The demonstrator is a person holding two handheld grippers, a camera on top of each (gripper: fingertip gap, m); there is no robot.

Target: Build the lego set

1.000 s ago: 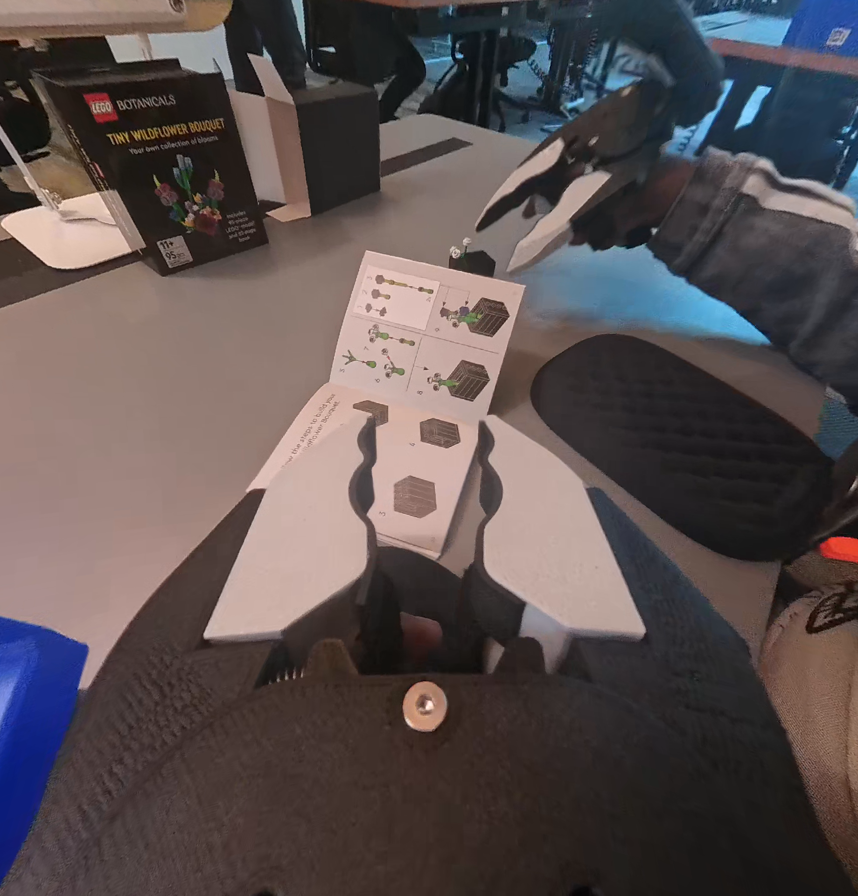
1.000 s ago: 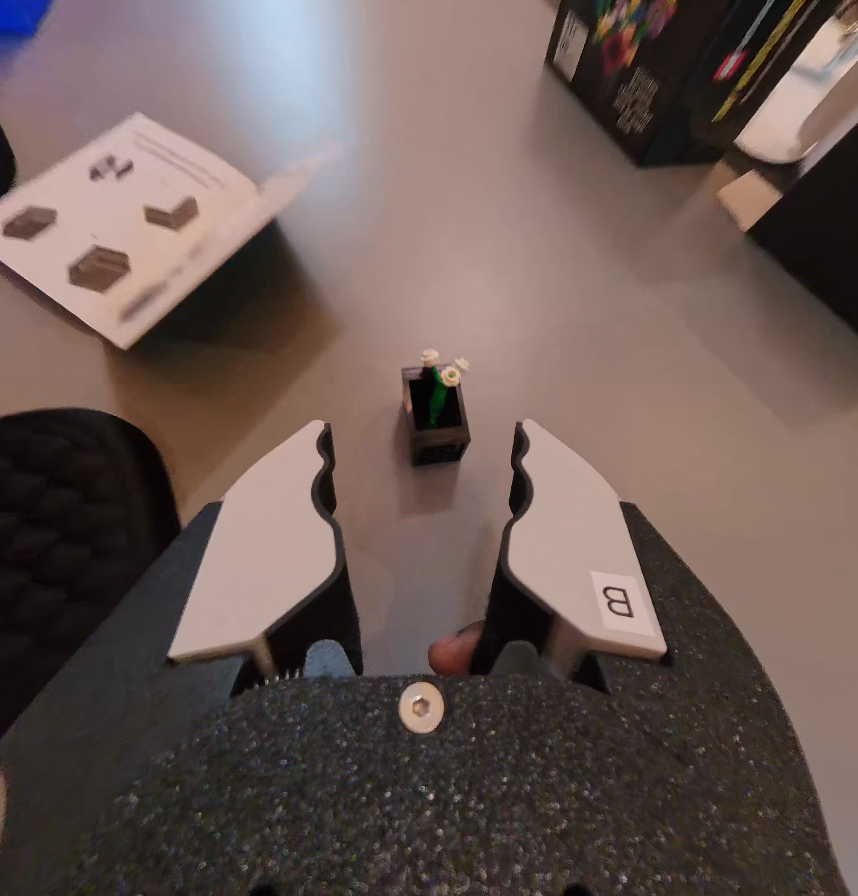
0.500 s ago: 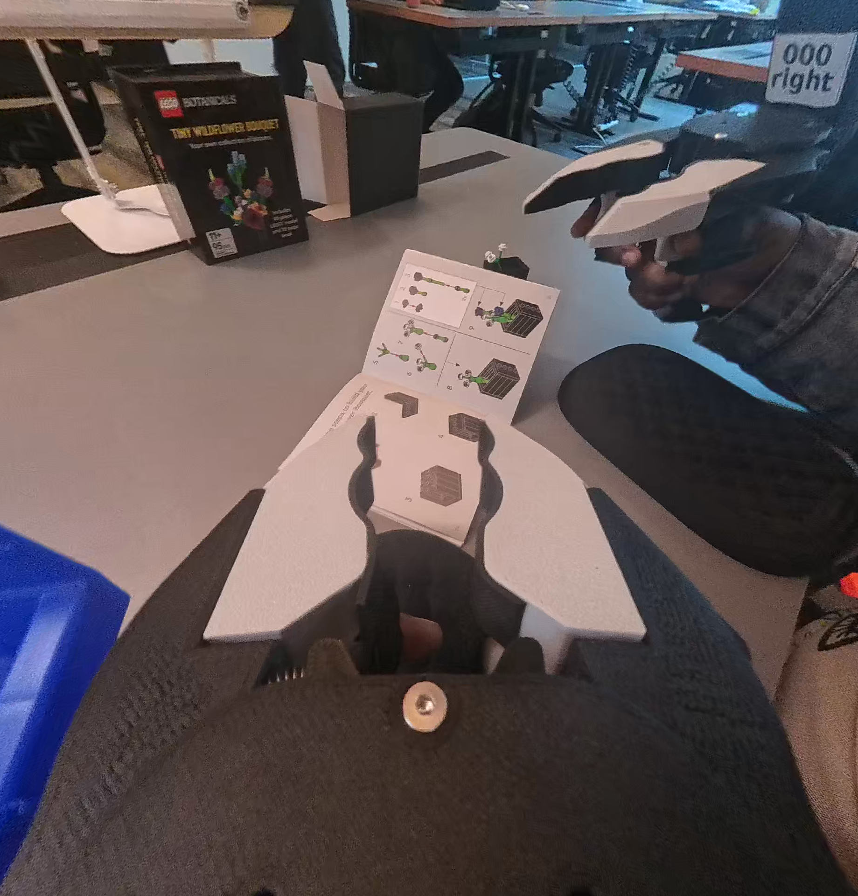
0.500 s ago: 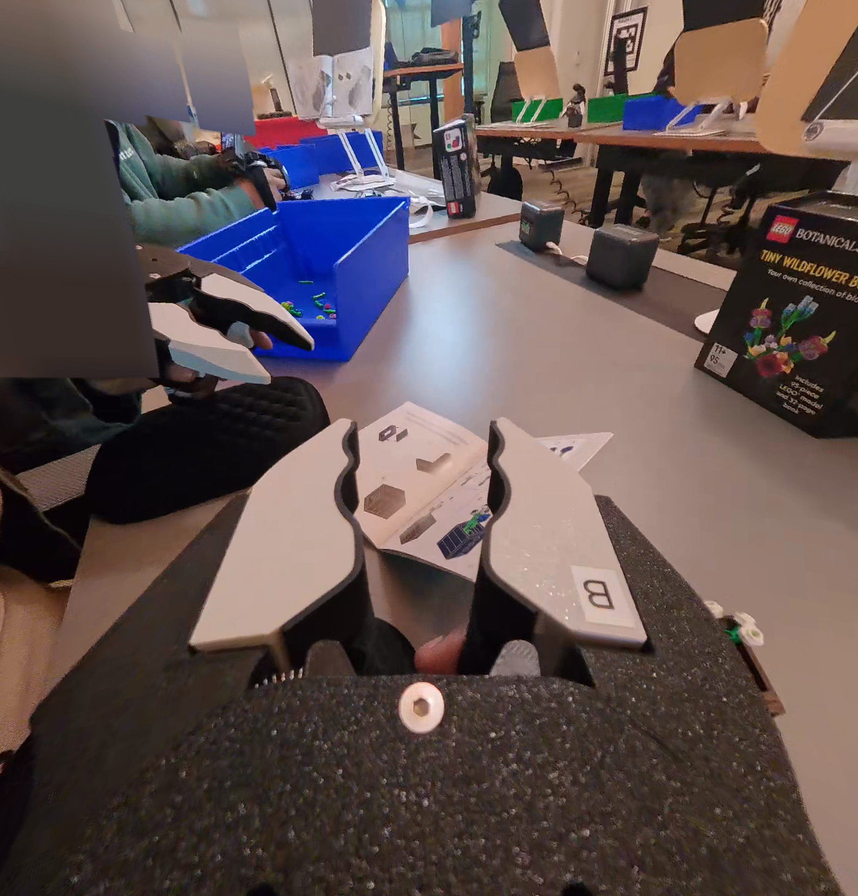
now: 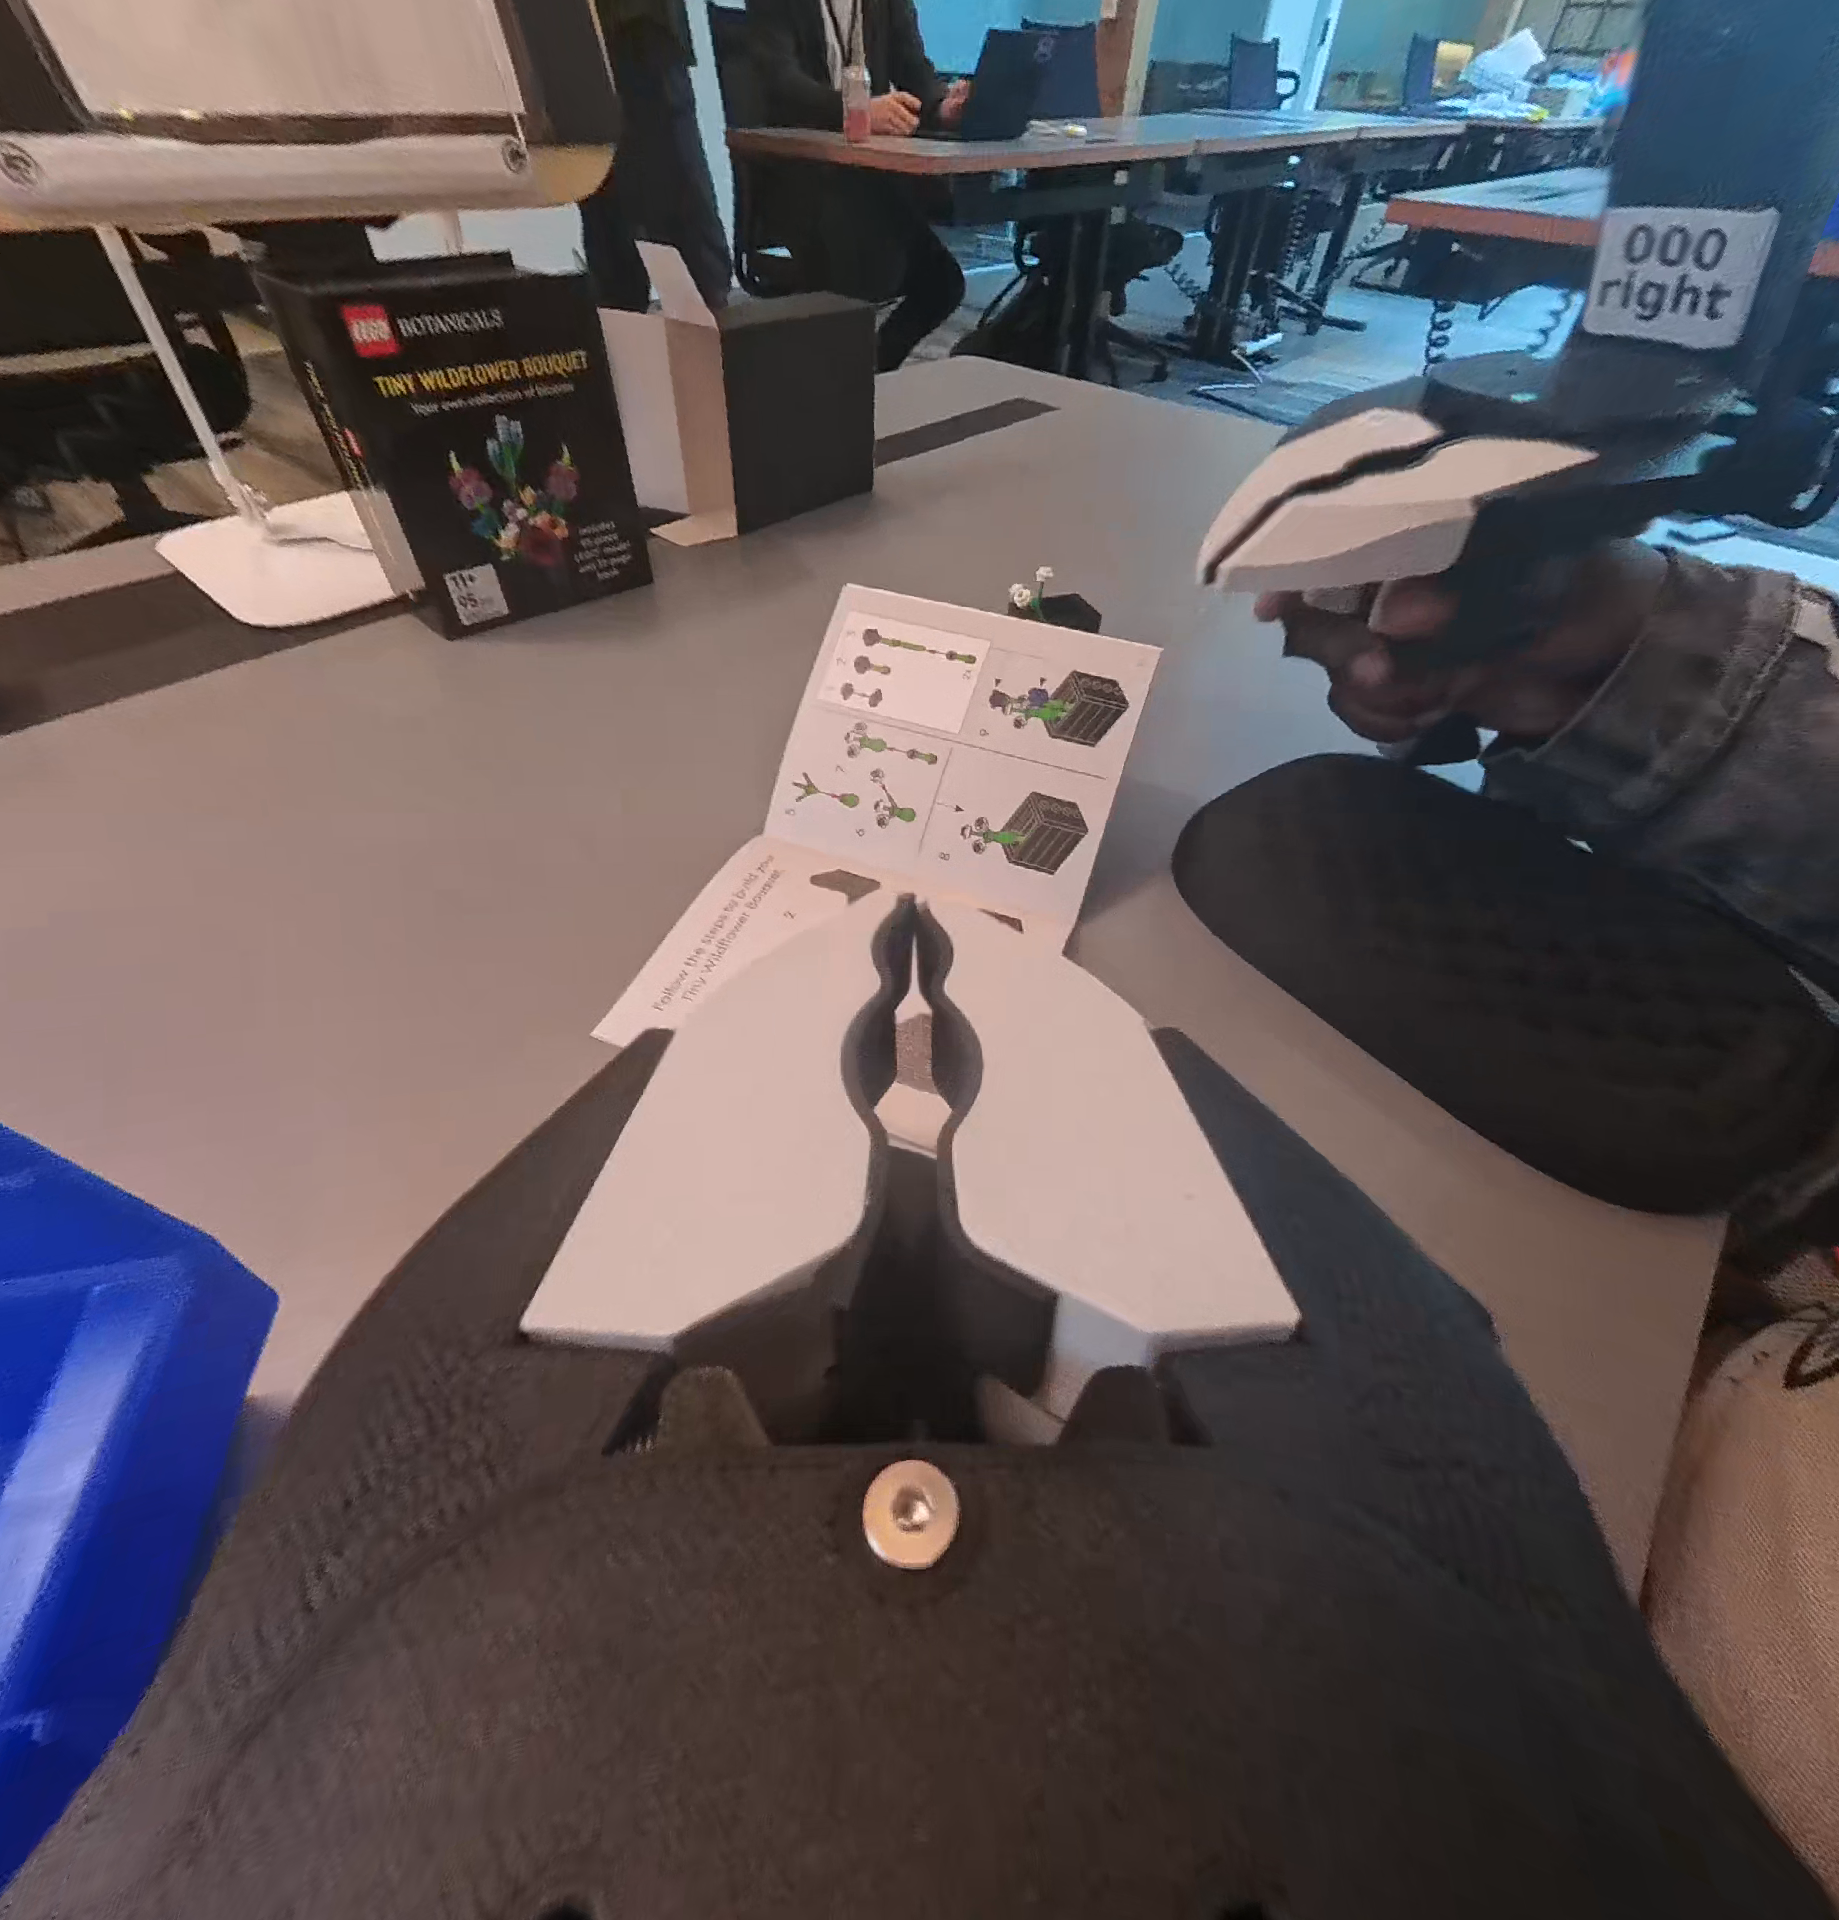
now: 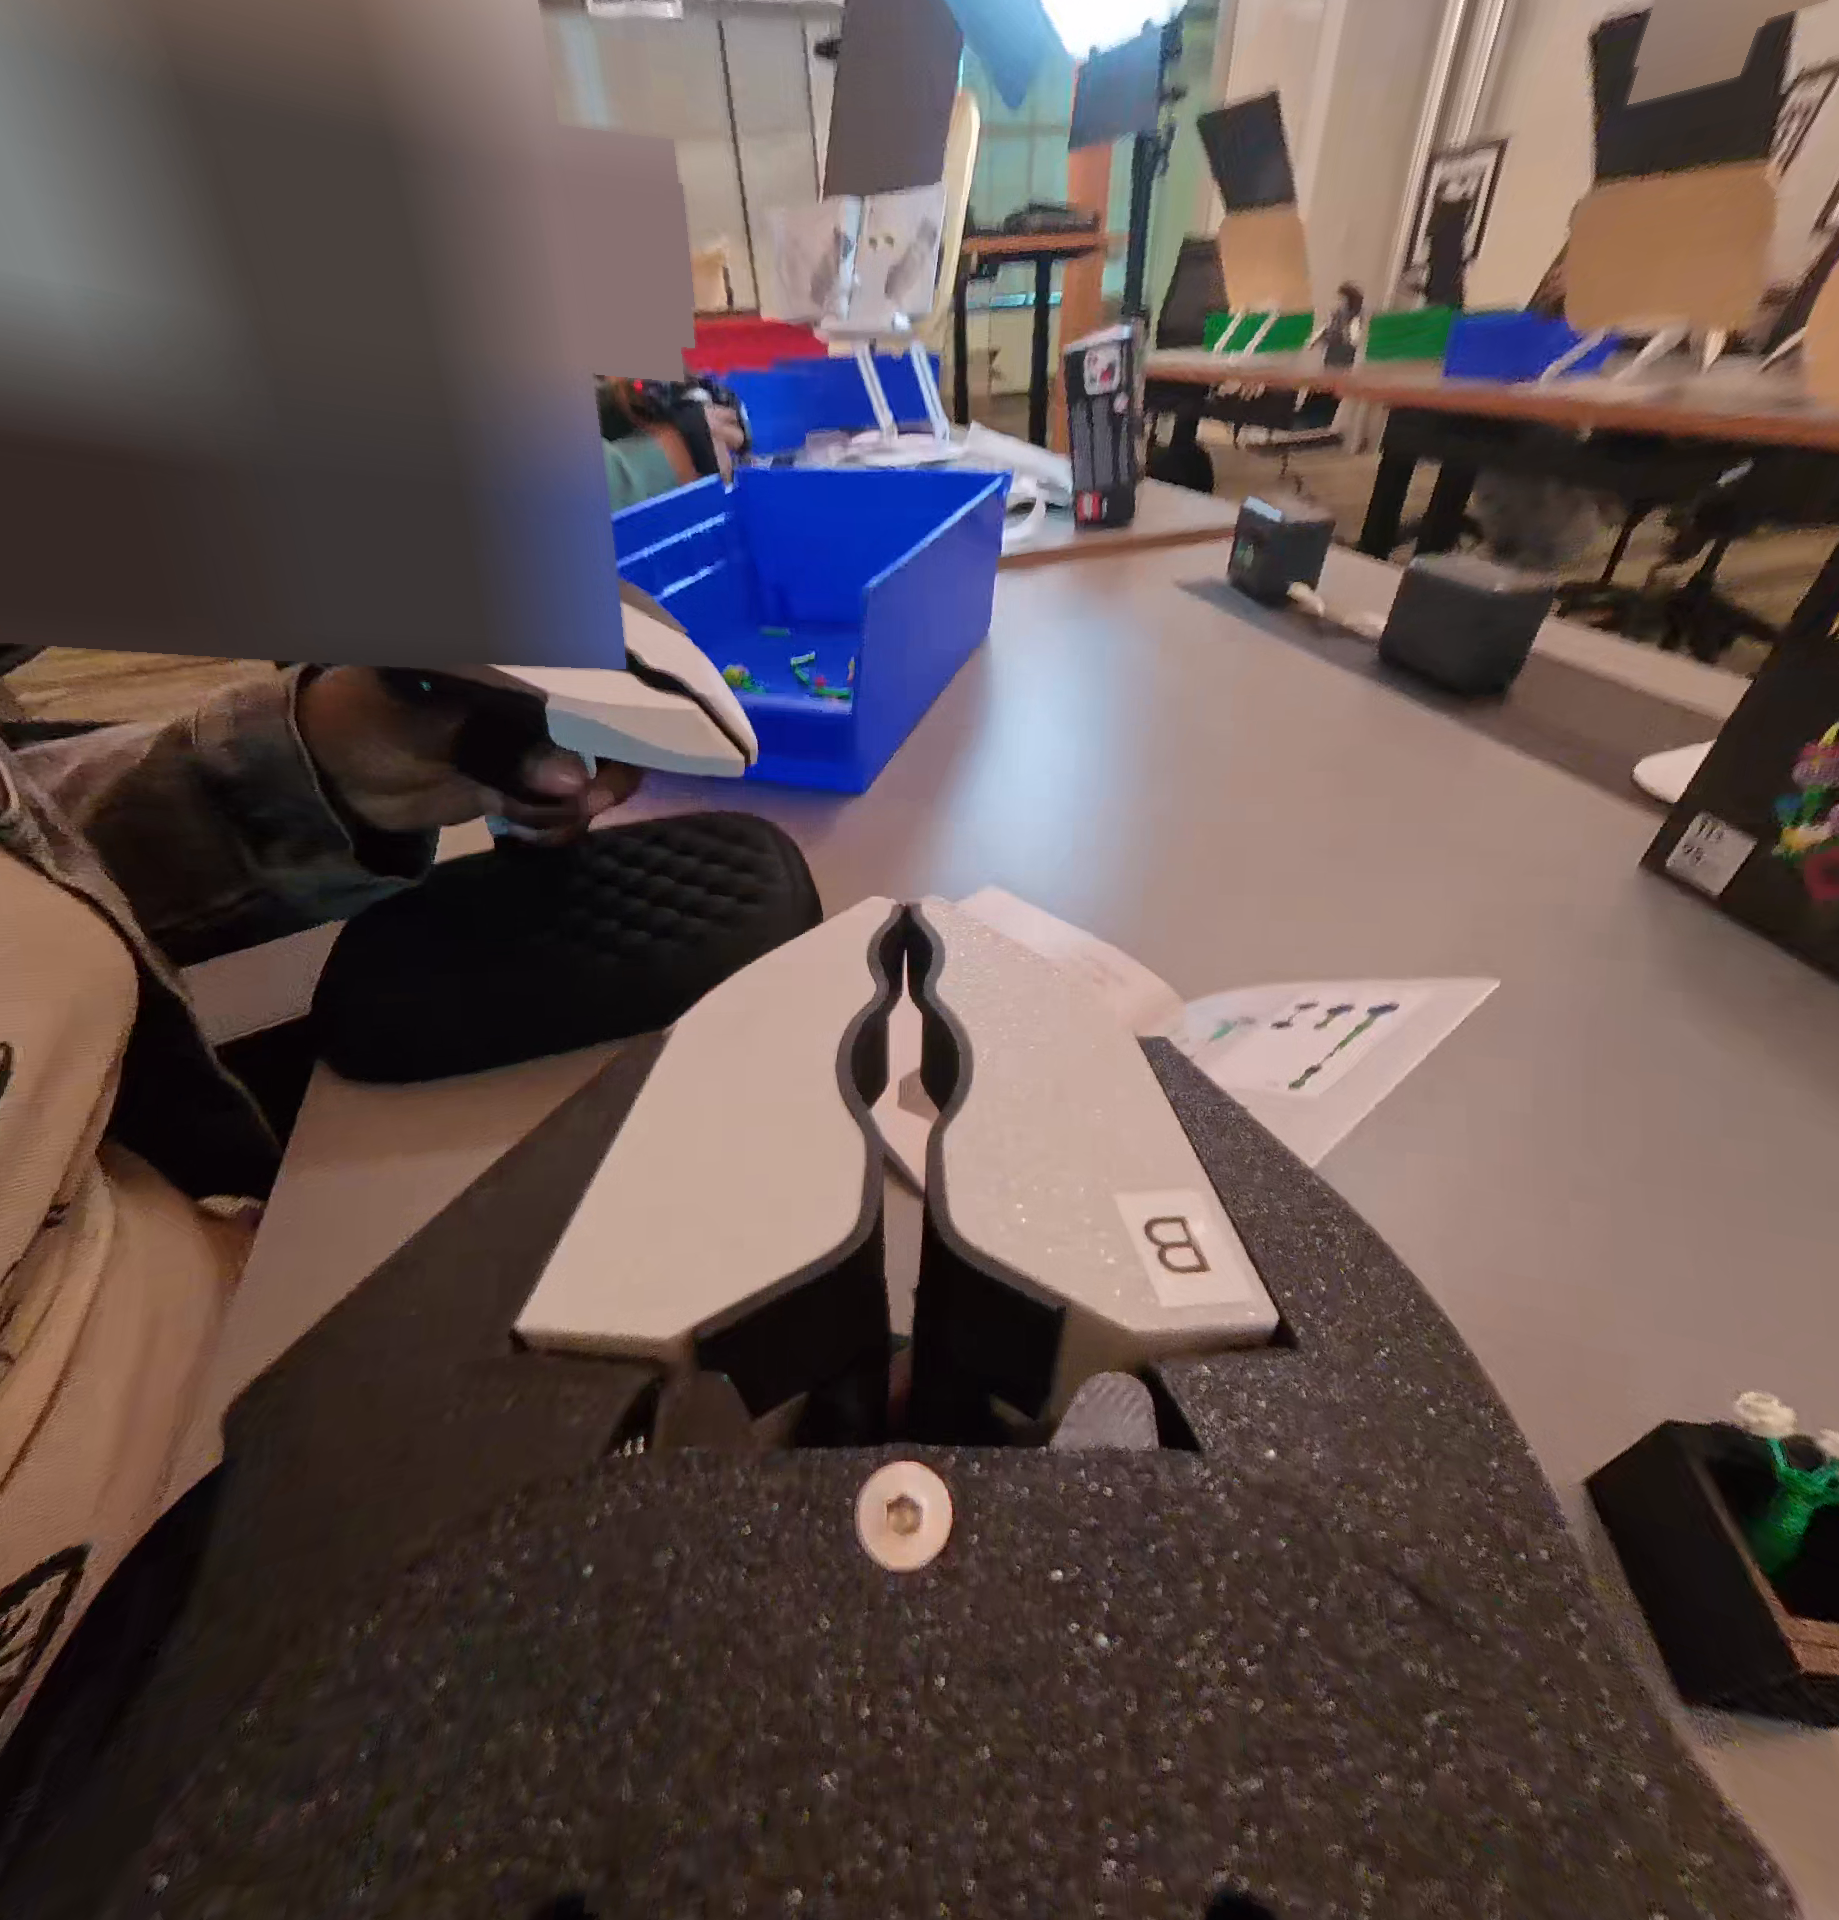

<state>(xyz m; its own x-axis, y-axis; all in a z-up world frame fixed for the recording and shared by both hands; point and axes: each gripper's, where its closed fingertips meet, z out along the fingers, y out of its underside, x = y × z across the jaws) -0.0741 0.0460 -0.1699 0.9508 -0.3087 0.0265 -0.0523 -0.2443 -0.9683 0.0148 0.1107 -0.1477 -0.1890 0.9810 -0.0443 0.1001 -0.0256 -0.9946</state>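
Grey table (image 5: 323, 831) is filling both views, with office desks receding far behind. Risks, by judgement: both grippers are carrying nothing, so any trouble is lying in the next reach. Coming down with the fingertips pressed together could be knocking over the small black lego pot (image 6: 1746, 1558), which is sitting just beside the right gripper's body on its right, and a careless sweep could be sliding the folded instruction sheet (image 5: 956, 748) into it, since the pot is standing just past the sheet's far edge in the left wrist view. Containers, largest first: a blue bin (image 6: 842, 623) is standing far left in the right wrist view and is holding a scatter of small green and coloured pieces; a black set box (image 5: 468, 436) is standing far left of the sheet, contents unseen; the pot is holding a green stem with white blossoms. Left gripper (image 5: 910, 920) is hovering over the sheet's near page with jaws together on nothing; right gripper (image 6: 904, 925) is likewise pressed closed and empty. A black padded rest (image 5: 1517, 987) is lying at near right.
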